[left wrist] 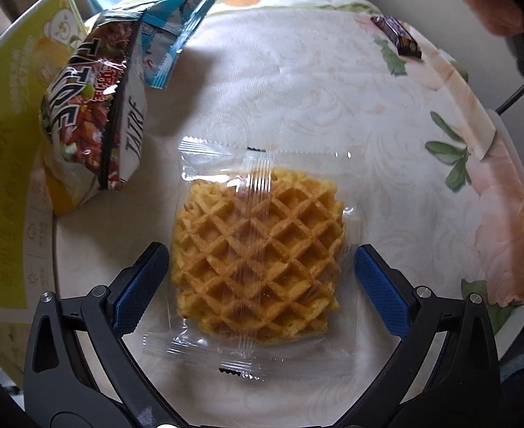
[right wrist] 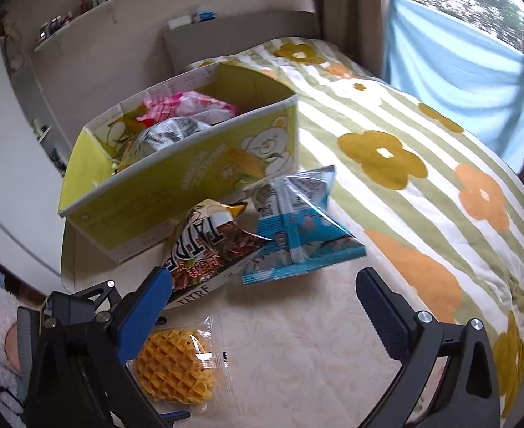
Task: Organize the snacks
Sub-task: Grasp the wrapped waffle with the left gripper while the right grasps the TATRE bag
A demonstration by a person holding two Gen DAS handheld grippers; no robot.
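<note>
We hold the left gripper [left wrist: 262, 274] spread wide over the waffle packet [left wrist: 258, 249], its blue pads standing either side of the clear wrapper with gaps on both sides, so nothing is clamped. The waffle lies flat on the cream cloth [left wrist: 297, 107] covering the bed, near its near edge.

Beyond the waffle, toward the left edge of the cloth, the dark snack bag [left wrist: 94, 107] marked TATRE leans against the yellow box [left wrist: 8, 142], and the blue snack bag [left wrist: 171, 35] sits just behind it, touching it. A small dark candy bar [left wrist: 397, 37] lies well apart toward the far right edge.

From the right wrist view, we see the right gripper [right wrist: 262, 303] also wide open and holding nothing, hovering above bare cloth between the waffle packet [right wrist: 176, 367] and the striped flower blanket [right wrist: 386, 153]. The yellow box [right wrist: 176, 185] stands open at the far left of the cloth with a pink packet [right wrist: 190, 105] and a silver packet [right wrist: 169, 133] inside. The dark snack bag [right wrist: 208, 249] and blue snack bag [right wrist: 297, 228] rest against the box's front wall. The left gripper [right wrist: 83, 321] shows at the lower left, beside the waffle.
</note>
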